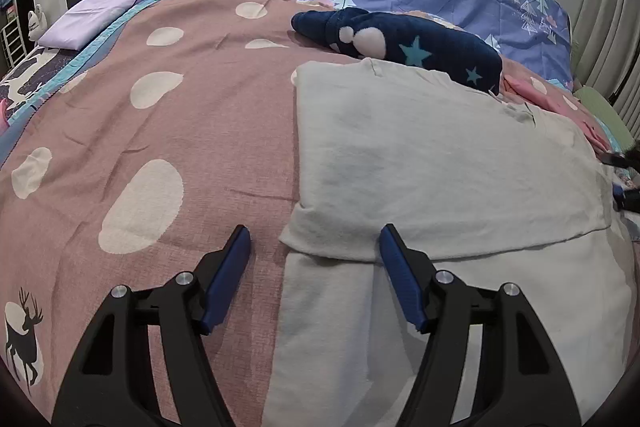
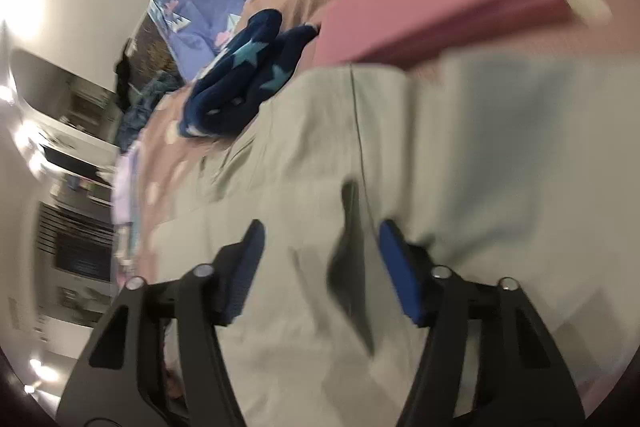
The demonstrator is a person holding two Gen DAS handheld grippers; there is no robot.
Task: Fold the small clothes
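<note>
Both grippers are angling down over the white garment (image 1: 440, 163), which is lying on the dotted bedspread (image 1: 160, 131). The left gripper (image 1: 315, 247) is straddling its folded near-left corner, jaws apart, gripping nothing. The right gripper (image 2: 322, 241) is hanging half-open, empty, above its blurred cloth; bare bedspread is lying left.

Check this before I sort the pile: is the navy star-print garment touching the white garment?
Touching. In the left wrist view the navy star-print garment lies over the far edge of the white garment.
</note>
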